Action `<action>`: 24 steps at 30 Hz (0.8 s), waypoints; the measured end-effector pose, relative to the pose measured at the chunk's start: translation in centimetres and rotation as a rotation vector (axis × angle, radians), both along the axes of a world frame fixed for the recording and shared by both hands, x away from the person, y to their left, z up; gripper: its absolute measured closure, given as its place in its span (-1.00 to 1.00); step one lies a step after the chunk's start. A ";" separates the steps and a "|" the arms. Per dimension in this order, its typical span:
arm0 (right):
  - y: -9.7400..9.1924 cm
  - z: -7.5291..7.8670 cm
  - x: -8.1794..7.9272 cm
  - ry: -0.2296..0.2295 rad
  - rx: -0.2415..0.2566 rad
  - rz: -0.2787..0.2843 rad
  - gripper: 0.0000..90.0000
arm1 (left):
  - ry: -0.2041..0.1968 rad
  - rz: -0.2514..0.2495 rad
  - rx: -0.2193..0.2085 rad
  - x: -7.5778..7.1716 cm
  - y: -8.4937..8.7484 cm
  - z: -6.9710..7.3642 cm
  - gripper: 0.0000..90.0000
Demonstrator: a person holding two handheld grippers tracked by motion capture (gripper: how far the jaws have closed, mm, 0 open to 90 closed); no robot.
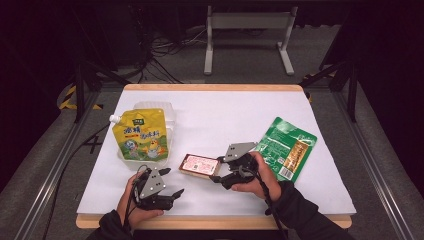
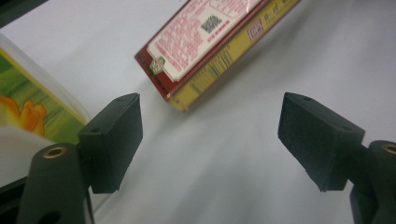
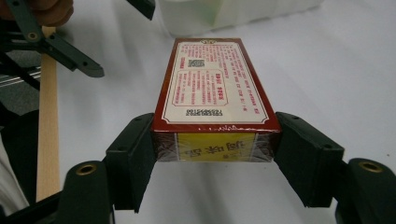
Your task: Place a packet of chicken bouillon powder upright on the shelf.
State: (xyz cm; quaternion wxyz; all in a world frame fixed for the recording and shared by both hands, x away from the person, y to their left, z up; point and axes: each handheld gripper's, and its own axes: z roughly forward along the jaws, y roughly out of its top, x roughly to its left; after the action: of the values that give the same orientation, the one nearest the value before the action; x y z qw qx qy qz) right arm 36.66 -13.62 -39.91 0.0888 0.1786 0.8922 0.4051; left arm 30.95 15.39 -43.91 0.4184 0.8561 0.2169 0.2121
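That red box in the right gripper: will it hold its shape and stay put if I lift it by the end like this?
The red box looks like a stiff carton with crisp edges, so it should hold its shape. Its film wrap looks glossy, so it may slip between the pads. The right gripper is clamped only on one short end, so the far end might sag or pivot downward when raised.

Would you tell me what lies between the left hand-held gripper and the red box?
Only bare white table: the left hand-held gripper view shows nothing between its open jaws and the red box.
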 end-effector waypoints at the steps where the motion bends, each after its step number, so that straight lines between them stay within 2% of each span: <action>1: 0.2 0.0 0.0 0.010 -0.008 0.004 -0.27 | -0.006 -0.007 0.003 0.2 -0.4 0.0 -0.50; 6: 0.3 0.0 -0.1 0.027 0.000 0.004 -0.28 | -0.009 -0.022 0.023 1.1 -1.5 -0.1 -0.49; 7: 0.4 0.1 -0.1 0.041 0.013 -0.003 -0.27 | -0.006 -0.031 0.039 1.3 -2.0 -0.2 -0.50; 10: 0.4 0.3 -0.2 0.046 0.020 -0.001 -0.27 | -0.008 -0.036 0.059 1.5 -2.6 -0.4 -0.50; 16: 0.6 0.6 -0.4 0.075 0.043 -0.002 -0.28 | -0.025 -0.012 0.100 2.0 -3.8 -0.6 -0.48; 19: 0.8 0.6 -0.6 0.087 0.044 -0.004 -0.28 | -0.028 -0.014 0.115 2.0 -4.5 -0.8 -0.39; 20: 0.8 0.6 -0.6 0.093 0.047 -0.003 -0.28 | -0.030 -0.029 0.127 2.1 -4.6 -0.8 -0.36; 22: 1.0 0.7 -0.7 0.093 0.046 -0.008 -0.28 | -0.046 -0.029 0.142 2.1 -4.9 -0.7 -0.28; 24: 0.9 0.8 -0.7 0.098 0.056 -0.019 -0.28 | -0.050 -0.034 0.138 2.0 -4.8 -0.6 -0.21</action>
State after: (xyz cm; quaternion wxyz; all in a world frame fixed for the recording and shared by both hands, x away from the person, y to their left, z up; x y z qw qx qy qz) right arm 35.97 -12.73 -39.14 0.0441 0.2093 0.8820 0.4199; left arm 32.92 10.56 -44.49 0.3672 0.8809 0.1767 0.2405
